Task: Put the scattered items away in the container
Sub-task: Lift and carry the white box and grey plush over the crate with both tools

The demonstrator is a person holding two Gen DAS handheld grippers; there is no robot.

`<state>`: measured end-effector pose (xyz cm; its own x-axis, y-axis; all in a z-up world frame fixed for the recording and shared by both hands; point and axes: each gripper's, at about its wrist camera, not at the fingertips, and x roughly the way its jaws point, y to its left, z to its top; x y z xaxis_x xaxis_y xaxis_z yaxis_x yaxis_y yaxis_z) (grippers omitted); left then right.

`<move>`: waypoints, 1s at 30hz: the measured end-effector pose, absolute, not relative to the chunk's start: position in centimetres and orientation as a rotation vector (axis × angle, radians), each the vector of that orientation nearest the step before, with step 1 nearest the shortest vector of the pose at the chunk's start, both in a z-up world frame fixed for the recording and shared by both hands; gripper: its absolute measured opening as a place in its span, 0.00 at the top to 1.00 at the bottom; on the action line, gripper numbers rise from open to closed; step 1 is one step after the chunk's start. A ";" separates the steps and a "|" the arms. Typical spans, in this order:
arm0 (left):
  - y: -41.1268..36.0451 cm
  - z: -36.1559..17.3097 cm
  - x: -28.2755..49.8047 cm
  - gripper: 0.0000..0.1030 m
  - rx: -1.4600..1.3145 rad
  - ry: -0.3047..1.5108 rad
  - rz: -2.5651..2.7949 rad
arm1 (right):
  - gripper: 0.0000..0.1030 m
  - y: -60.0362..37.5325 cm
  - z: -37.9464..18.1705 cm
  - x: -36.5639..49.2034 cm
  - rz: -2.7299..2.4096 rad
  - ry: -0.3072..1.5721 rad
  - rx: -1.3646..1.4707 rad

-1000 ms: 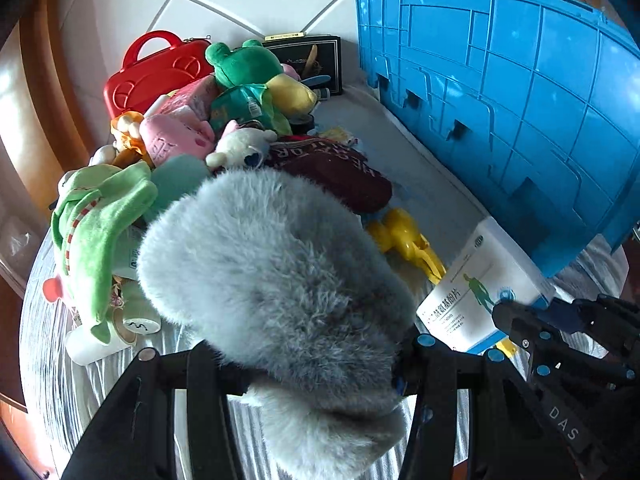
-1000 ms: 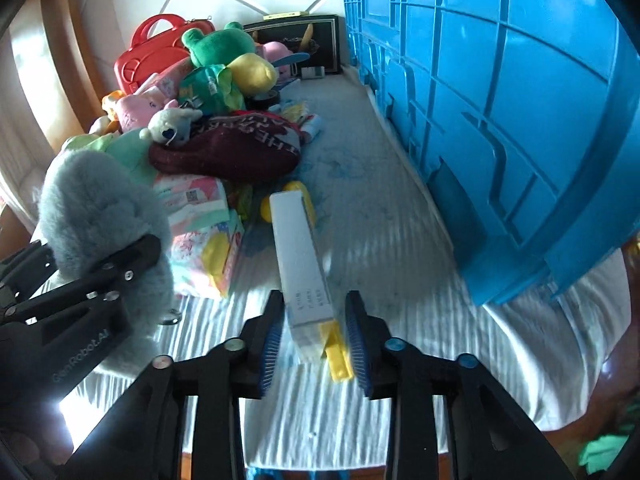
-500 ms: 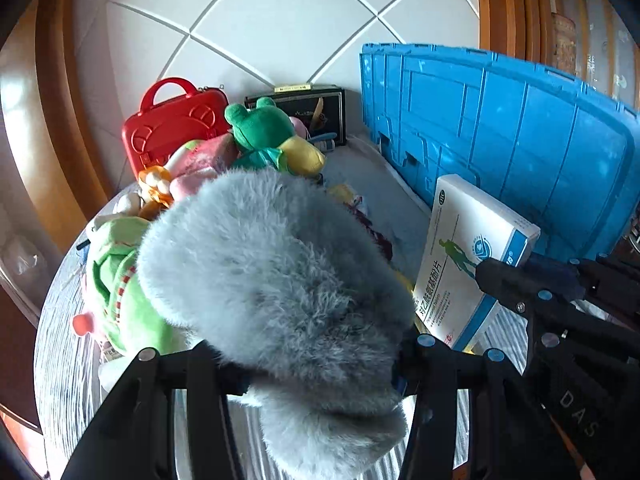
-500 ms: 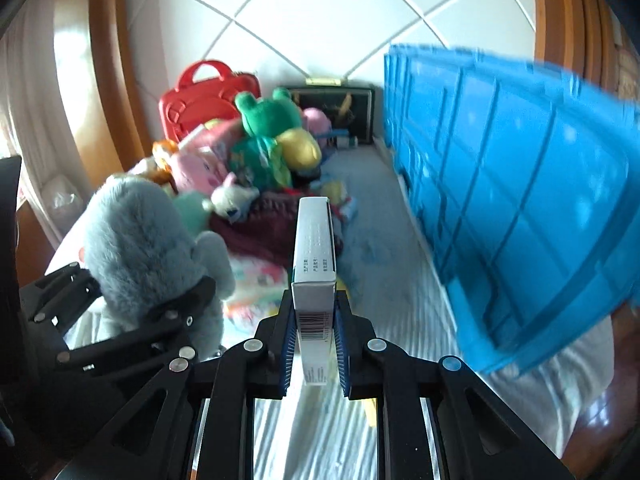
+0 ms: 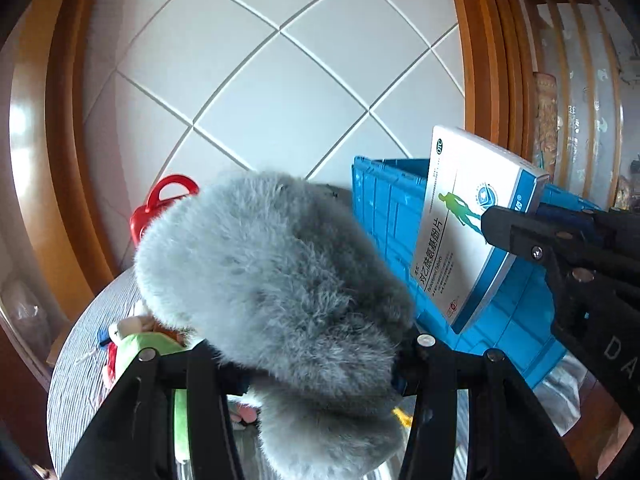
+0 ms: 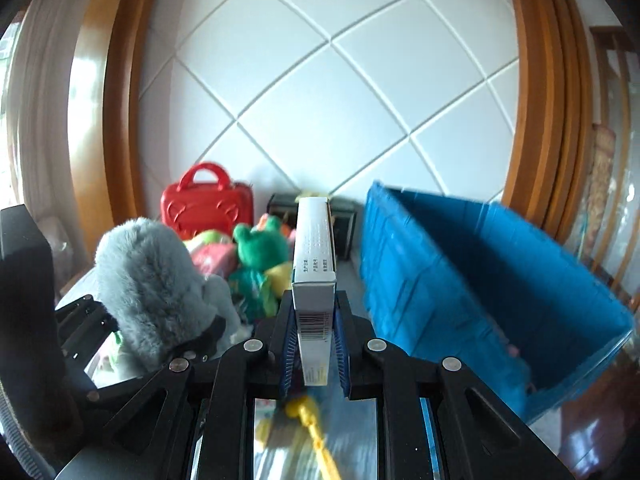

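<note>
In the left wrist view, the left gripper [image 5: 320, 364] is closed on a grey plush toy [image 5: 272, 280], whose fur bulges out past both black fingers and hides most of the pile behind it. The blue crate [image 5: 384, 216] stands just behind and to the right of the plush. In front of the crate, the right gripper [image 5: 516, 224] comes in from the right edge and clamps a white-and-blue medicine box [image 5: 464, 232], held upright and tilted, level with the crate's rim. A red toy case [image 5: 168, 200] shows left of the crate, against the tiled wall.

In the right wrist view, the right gripper [image 6: 314, 344] pinches the medicine box [image 6: 314, 264] edge-on between its blue pads, and the box stands just left of the blue crate [image 6: 460, 280], whose open inside is visible. Further left of the crate, the left gripper [image 6: 168, 344] carries the grey plush toy [image 6: 152, 288]. A green frog plush [image 6: 256, 248] and the red toy case [image 6: 206, 206] lie left of the crate.
</note>
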<state>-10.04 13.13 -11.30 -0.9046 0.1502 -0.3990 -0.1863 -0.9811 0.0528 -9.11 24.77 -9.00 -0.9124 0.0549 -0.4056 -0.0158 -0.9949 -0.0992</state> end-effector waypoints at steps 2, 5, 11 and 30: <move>14.9 -9.4 -10.4 0.53 -0.542 0.136 2.899 | 0.83 26.1 -7.2 -8.5 3.028 -0.161 -0.577; 18.7 -6.5 -11.2 0.53 -0.450 0.154 2.893 | 0.83 29.2 -4.3 -7.9 3.010 -0.188 -0.479; 29.5 -1.4 -15.5 0.53 -0.401 0.121 2.839 | 0.83 38.9 0.9 -8.0 2.942 -0.290 -0.360; 51.8 -13.9 -35.4 0.53 -1.391 0.324 2.517 | 0.83 63.3 -9.0 -26.0 2.836 -0.237 -1.069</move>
